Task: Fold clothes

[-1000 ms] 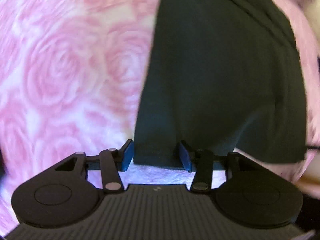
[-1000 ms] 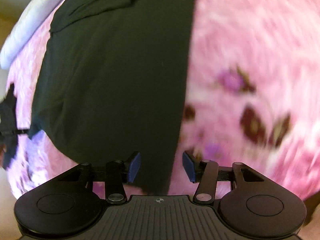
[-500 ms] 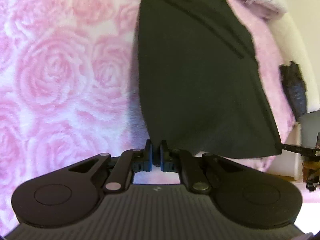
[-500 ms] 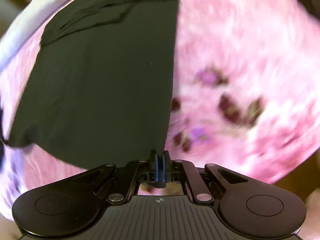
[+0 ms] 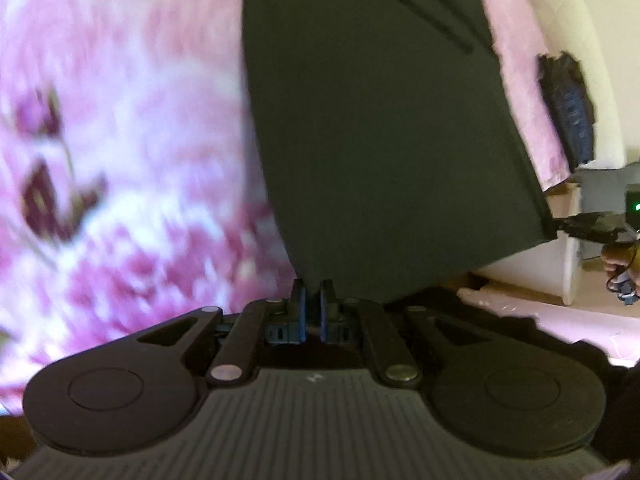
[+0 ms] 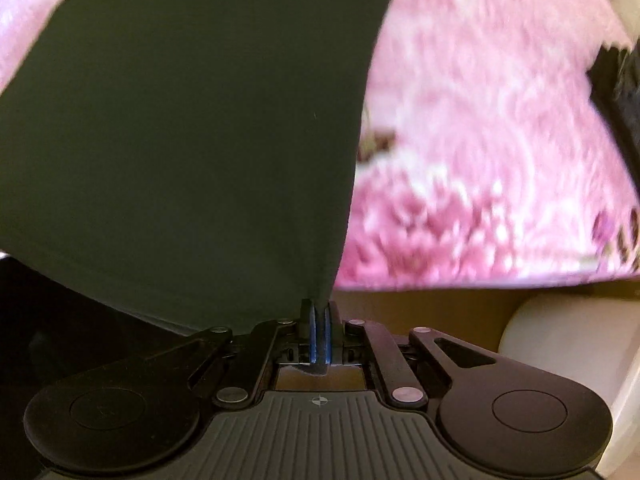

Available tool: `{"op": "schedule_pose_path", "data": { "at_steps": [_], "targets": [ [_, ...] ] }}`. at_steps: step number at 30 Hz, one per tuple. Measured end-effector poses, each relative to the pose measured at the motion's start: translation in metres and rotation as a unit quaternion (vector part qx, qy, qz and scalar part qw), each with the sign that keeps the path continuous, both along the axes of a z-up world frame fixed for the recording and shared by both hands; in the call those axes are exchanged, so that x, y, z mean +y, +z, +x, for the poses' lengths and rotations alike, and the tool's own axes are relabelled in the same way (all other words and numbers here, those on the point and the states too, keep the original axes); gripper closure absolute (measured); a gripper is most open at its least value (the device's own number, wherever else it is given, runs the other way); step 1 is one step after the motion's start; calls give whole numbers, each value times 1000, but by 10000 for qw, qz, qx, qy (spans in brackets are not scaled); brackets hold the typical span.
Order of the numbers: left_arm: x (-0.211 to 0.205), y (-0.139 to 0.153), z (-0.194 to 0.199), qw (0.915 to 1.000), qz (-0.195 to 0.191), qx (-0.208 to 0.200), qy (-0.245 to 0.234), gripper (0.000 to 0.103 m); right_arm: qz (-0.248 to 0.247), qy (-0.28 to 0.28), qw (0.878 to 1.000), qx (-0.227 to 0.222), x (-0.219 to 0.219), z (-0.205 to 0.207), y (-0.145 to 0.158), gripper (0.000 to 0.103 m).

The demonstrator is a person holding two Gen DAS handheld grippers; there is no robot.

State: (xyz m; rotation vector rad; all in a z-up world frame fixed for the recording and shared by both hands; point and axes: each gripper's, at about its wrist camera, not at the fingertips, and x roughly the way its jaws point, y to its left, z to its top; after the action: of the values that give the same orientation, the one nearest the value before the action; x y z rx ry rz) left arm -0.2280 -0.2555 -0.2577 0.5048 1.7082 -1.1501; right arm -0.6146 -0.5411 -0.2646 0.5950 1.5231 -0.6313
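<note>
A dark green garment (image 5: 380, 128) hangs stretched above a pink rose-pattern blanket (image 5: 120, 140). My left gripper (image 5: 313, 300) is shut on the garment's near left corner. My right gripper (image 6: 319, 320) is shut on the garment (image 6: 180, 140) at its near right corner. The hem between the two corners is lifted off the blanket (image 6: 500, 140). The far end of the garment, with folded seams, still lies on the blanket. The right gripper also shows at the right edge of the left wrist view (image 5: 592, 226), holding the other corner.
A cream bed frame or headboard (image 5: 580, 60) stands at the right with a dark cloth (image 5: 568, 108) draped on it. A white rounded object (image 6: 568, 336) and wooden floor lie below the bed edge. A dark item (image 6: 624, 92) sits at the blanket's right.
Both grippers closed from open onto the garment's near corners, then lifted and pulled them back toward the bed edge, raising the hem off the blanket.
</note>
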Motion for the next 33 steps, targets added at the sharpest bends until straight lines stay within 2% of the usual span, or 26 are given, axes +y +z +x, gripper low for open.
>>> {"op": "schedule_pose_path", "data": {
  "at_steps": [2, 3, 4, 5, 7, 10, 12, 15, 19, 22, 27, 28, 30, 31, 33],
  "targets": [
    [-1, -9, -7, 9991, 400, -105, 11, 97, 131, -229, 9996, -57, -12, -4, -9, 95],
    [-3, -9, -8, 9985, 510, -213, -42, 93, 88, -191, 9997, 89, -17, -1, -11, 91],
    [-5, -7, -7, 9977, 572, -351, -127, 89, -40, -39, 9996, 289, -22, -2, -10, 80],
    [-9, -3, -5, 9967, 578, -522, -219, 87, -247, 201, 9985, 439, -27, -2, -6, 75],
    [-21, 8, 1, 9941, 494, -897, -363, 85, -681, 655, 9951, 299, -38, 10, 7, 73],
    [-50, 20, 13, 9909, 208, -1302, -273, 83, -1237, 1193, 9839, -489, -55, 58, 28, 69],
    [-72, 26, 19, 9891, -6, -1469, -129, 81, -1501, 1628, 9697, -1030, -66, 105, 29, 65],
    [-104, 33, 20, 9870, -371, -1564, 53, 75, -1763, 2333, 9416, -1670, -80, 186, 16, 59],
    [-128, 38, 12, 9851, -680, -1568, 215, 75, -1975, 3407, 8932, -2171, -87, 287, -18, 58],
    [-130, 40, 4, 9845, -756, -1543, 365, 73, -2006, 4005, 8639, -2303, -86, 336, -52, 58],
    [-125, 39, -4, 9862, -616, -1443, 525, 72, -1890, 4749, 8323, -2146, -81, 381, -93, 58],
    [-124, 39, -4, 9863, -581, -1453, 517, 72, -1854, 4759, 8315, -2187, -83, 382, -92, 58],
    [-125, 42, -6, 9860, -546, -1502, 484, 72, -1749, 4729, 8323, -2302, -89, 383, -86, 81],
    [-129, 43, -7, 9854, -560, -1551, 434, 72, -1749, 4624, 8368, -2354, -95, 380, -82, 100],
    [-141, 47, -8, 9829, -660, -1694, 279, 72, -1862, 4238, 8459, -2650, -107, 369, -60, 100]
  ]
}}
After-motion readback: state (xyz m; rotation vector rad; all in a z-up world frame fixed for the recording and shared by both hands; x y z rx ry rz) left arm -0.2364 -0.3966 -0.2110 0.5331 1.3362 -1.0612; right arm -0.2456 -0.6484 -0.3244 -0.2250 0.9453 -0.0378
